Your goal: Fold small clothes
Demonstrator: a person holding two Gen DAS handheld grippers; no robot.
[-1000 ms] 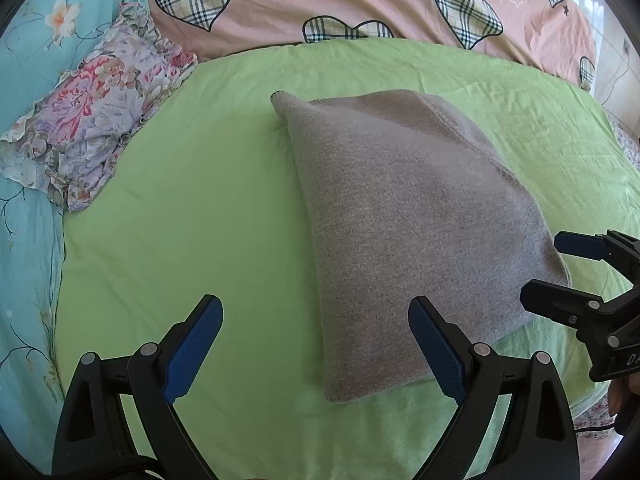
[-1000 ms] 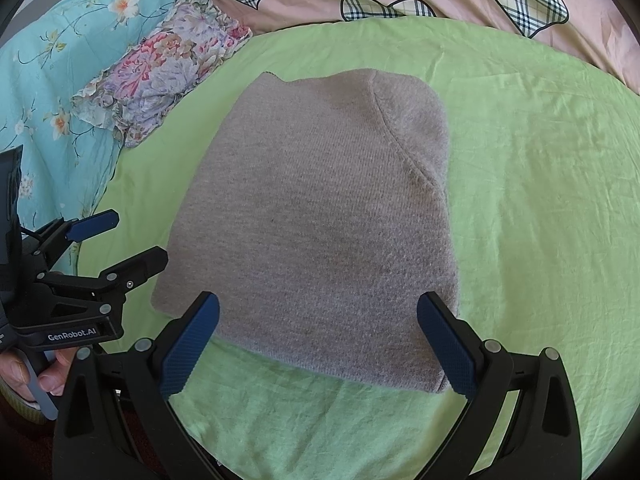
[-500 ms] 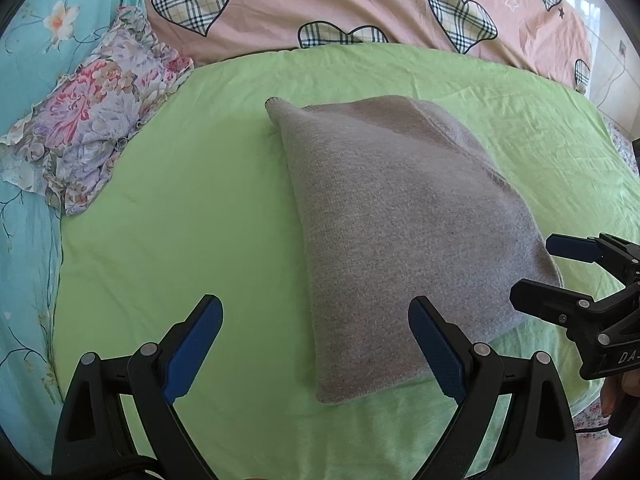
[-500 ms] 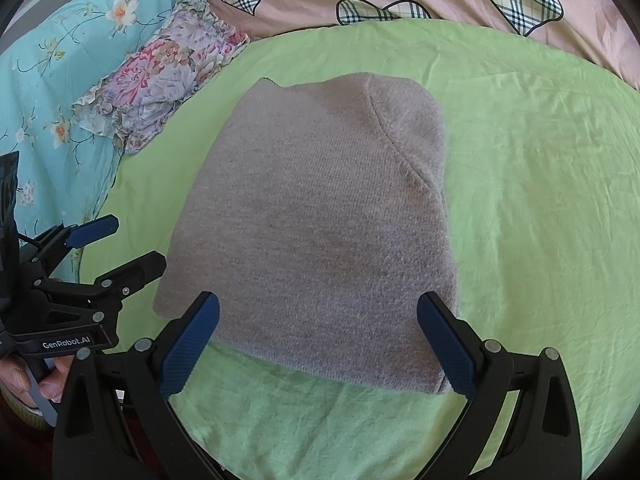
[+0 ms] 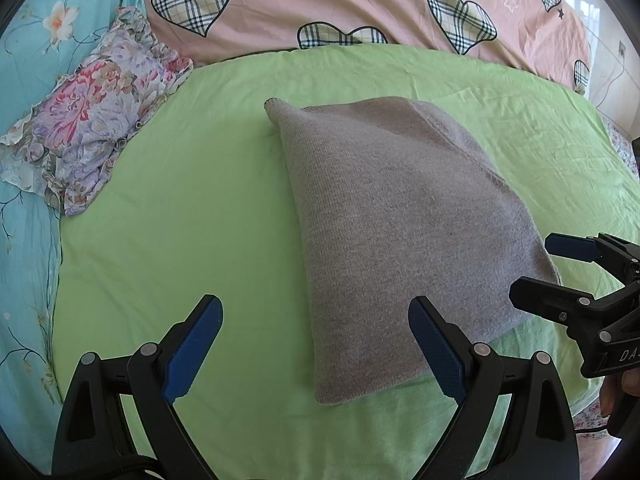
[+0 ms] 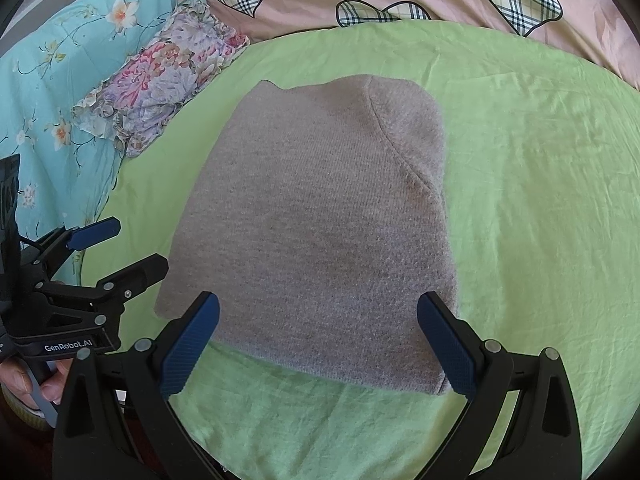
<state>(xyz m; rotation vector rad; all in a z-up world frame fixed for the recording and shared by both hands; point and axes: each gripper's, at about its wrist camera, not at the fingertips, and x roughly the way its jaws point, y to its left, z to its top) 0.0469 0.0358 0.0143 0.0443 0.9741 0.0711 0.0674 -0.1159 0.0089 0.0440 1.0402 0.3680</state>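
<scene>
The grey knitted garment lies flat in the middle of the frame in the right wrist view, on the green sheet. It already looks folded into a compact shape, with a curved seam visible at its upper right, so I judge that one or more folds are made. Its near edge lies at the lower centre, close to both tools, probably so that the person can reach it easily for the next fold.

The right gripper has its jaws wide apart and holds nothing; its fingers stand on both sides of the near hem, above the cloth. The left gripper is also wide open and empty, and it is placed at the lower left corner of the garment in its own view. This position of the two tools suggests that each one will take one near corner.

A flowered cloth rests at the upper left, well apart from the garment. The pink cover with hearts fills the top of the frame.
</scene>
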